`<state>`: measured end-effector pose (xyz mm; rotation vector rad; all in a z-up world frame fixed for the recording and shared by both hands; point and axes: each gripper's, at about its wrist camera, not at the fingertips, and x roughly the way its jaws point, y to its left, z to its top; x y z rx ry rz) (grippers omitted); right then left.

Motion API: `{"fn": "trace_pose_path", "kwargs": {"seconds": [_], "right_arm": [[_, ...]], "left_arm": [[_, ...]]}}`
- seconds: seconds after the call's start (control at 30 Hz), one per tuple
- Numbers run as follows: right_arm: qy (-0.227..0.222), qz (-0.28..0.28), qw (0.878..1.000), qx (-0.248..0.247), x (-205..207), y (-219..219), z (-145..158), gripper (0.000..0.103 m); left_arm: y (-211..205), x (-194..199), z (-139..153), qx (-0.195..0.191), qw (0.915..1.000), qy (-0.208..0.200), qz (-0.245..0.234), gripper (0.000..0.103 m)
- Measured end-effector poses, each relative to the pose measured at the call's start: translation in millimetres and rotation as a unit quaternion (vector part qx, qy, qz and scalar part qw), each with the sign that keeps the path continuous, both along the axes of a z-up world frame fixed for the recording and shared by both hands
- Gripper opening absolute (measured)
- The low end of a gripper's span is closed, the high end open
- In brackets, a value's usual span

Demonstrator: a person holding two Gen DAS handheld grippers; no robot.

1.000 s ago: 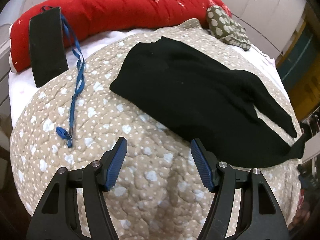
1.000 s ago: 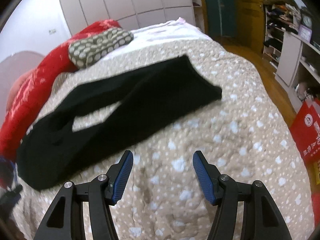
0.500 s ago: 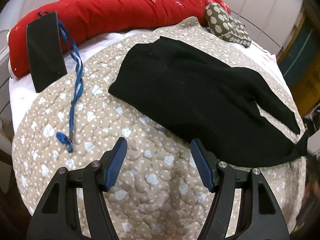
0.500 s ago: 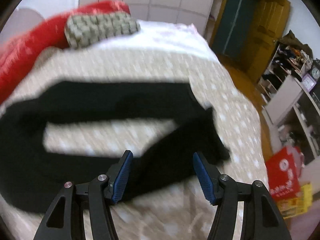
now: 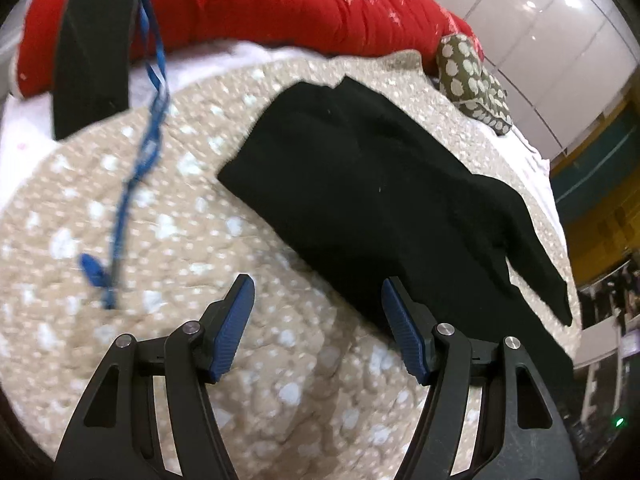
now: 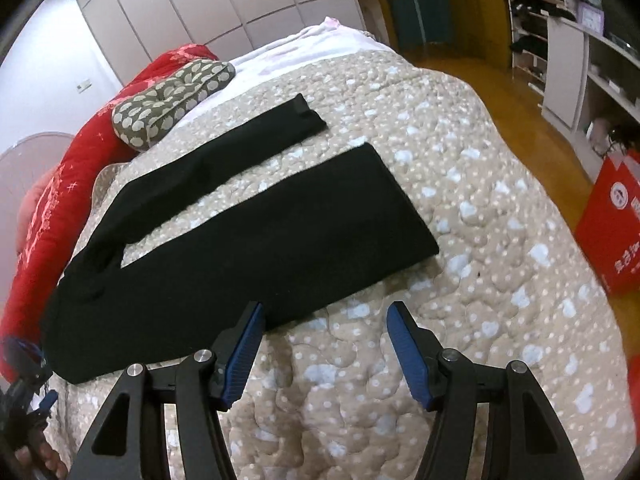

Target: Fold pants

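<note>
**Both claws empty, pants flat on the bed in front of you**

Closest to you, your left claw (image 5: 318,330) is spread wide with nothing between its blue ribbed pads (image 5: 234,328), hanging over the beige quilted bedspread with pale blotches (image 5: 168,240). Its right-hand pad sits right at the near edge of the black knit pants (image 5: 380,184), though I can't tell if it actually touches the fabric. Your right claw (image 6: 324,354) is just as wide and just as empty, also over the bedspread (image 6: 500,240), with its left-hand pad (image 6: 242,350) lined up against the near edge of the pants (image 6: 256,248).

The pants lie flat across the bedspread. From the right wrist view you can see the two legs spread apart in a narrow V, quilt showing between them, the nearer leg looking wider and the far one thinner, ending in a cuff. The waist end lies toward your left claw's side.

Off to the left in the left wrist view, a blue lanyard strap (image 5: 140,168) trails over the quilt up to a flat black rectangular pouch (image 5: 94,46). That one leans on the long red quilted duvet roll (image 5: 280,4) at the head of the bed. A small olive pillow with white dots (image 6: 172,100) sits beside the red roll (image 6: 48,208), past the thin leg.
</note>
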<state>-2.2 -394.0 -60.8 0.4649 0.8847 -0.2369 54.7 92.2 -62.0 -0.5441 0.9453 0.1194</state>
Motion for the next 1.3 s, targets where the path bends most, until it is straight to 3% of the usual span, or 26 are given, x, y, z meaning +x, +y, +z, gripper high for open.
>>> {"fn": "trace_pose_path", "kwargs": {"seconds": [0.13, 0.23, 0.27, 0.3, 0.33, 0.37, 0.43, 0.6, 0.8, 0.9, 0.97, 1.03, 1.13, 1.23, 1.3], "right_arm": [[-0.019, -0.004, 1.0, 0.011, 5, 5, -5, 0.063], [-0.051, -0.005, 0.998, 0.04, 15, 1, -8, 0.063], [-0.07, -0.01, 0.996, 0.06, 18, -4, -10, 0.058], [-0.089, -0.02, 0.993, 0.08, 20, -10, -12, 0.034], [-0.096, -0.027, 0.99, 0.101, 23, -15, -14, 0.014], [-0.097, -0.031, 0.987, 0.123, 25, -20, -17, 0.01], [-0.099, -0.03, 0.985, 0.136, 24, -22, -16, 0.006], [-0.124, 0.012, 0.987, 0.101, -1, -12, 21, 0.005], [-0.123, 0.051, 0.99, 0.055, -58, -10, 68, 0.005], [-0.077, 0.063, 0.995, 0.018, -74, -9, 59, 0.006], [-0.004, 0.049, 0.999, -0.015, -72, -11, 31, 0.015], [0.048, 0.036, 0.998, -0.021, -69, -19, 9, 0.022], [0.037, 0.021, 0.999, -0.03, -77, -27, 21, 0.026], [0.009, 0.005, 0.996, -0.091, -78, -29, 53, 0.028], [-0.028, 0.03, 0.995, -0.096, -68, -20, 77, 0.032]], "left_arm": [[-3, 14, 0, -0.007, 1.0, -0.003, 0.003, 0.066], [1, 28, 0, -0.036, 0.9992, -0.012, 0.014, 0.066], [1, 32, -1, -0.037, 0.9992, -0.009, 0.014, 0.06], [1, 37, -4, -0.03, 0.9994, 0.0, 0.017, 0.042], [0, 41, -7, -0.022, 0.9995, 0.011, 0.018, 0.032], [0, 42, -7, -0.024, 0.9995, 0.013, 0.016, 0.029], [-3, 41, -2, -0.026, 0.9997, 0.005, 0.0, 0.013], [-7, 17, 30, -0.009, 0.999, -0.028, -0.035, 0.011], [-2, -29, 43, 0.007, 0.996, -0.02, -0.086, 0.011], [-7, -45, 22, 0.022, 0.9934, 0.013, -0.112, 0.011], [-8, -50, 6, 0.034, 0.9933, 0.029, -0.106, 0.02], [-6, -55, 8, 0.042, 0.9934, 0.025, -0.104, 0.025], [1, -68, 27, 0.06, 0.993, 0.021, -0.1, 0.027], [8, -78, 56, 0.117, 0.9902, -0.002, -0.076, 0.028], [14, -86, 73, 0.133, 0.989, -0.027, -0.06, 0.041]]}}
